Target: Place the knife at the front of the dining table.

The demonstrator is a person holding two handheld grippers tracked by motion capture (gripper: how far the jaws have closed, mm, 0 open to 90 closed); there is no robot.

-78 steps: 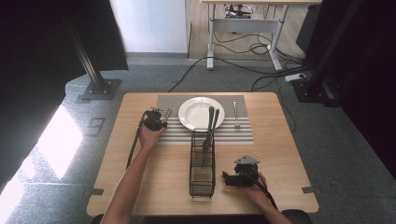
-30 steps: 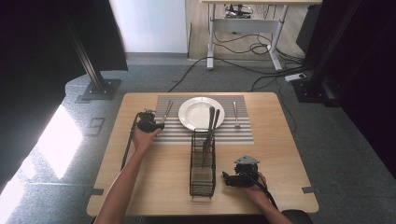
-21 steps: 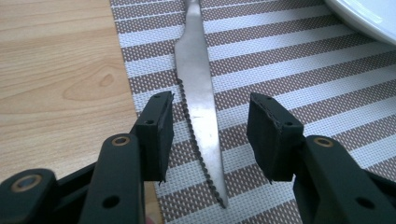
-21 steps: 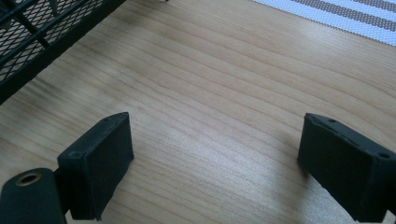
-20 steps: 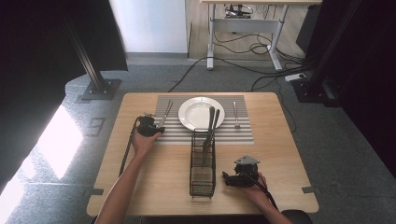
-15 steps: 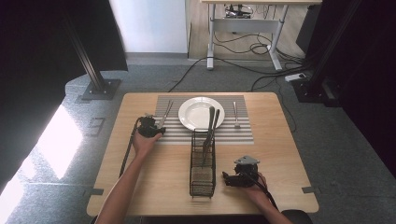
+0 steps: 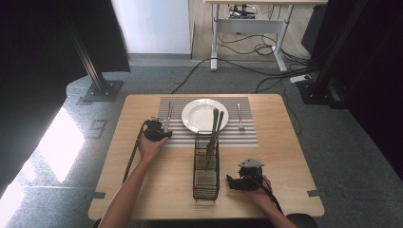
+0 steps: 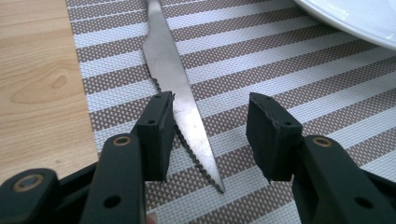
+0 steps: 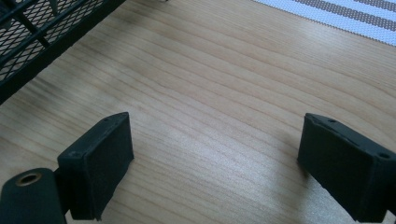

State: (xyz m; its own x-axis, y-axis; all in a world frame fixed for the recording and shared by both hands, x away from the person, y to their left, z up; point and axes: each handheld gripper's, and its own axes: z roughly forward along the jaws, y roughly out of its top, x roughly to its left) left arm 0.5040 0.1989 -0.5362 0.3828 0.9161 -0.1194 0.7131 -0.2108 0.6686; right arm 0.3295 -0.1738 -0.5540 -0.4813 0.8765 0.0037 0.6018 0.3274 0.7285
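Observation:
A steel knife (image 8: 180, 93) lies flat on the striped placemat (image 8: 289, 70), serrated edge toward the wood, left of the white plate (image 7: 204, 115). My left gripper (image 8: 210, 135) is open and low over the mat, with the knife's tip between its jaws, nearer the left one. In the high view the left gripper (image 7: 154, 130) sits at the near end of the knife (image 7: 167, 117). My right gripper (image 9: 215, 158) is open over bare wood with nothing between its jaws. The right gripper (image 7: 244, 176) rests beside the black wire caddy (image 7: 206, 164).
Two dark-handled utensils (image 7: 215, 128) stand in the caddy, leaning toward the plate. A fork (image 7: 240, 116) lies on the mat right of the plate. The caddy's mesh (image 9: 42, 28) is close to the right gripper's left jaw. Cables trail off the table's near edge.
The left gripper has drawn back slightly toward the table's near side, along the knife that lies on the mat. The right gripper has stayed put.

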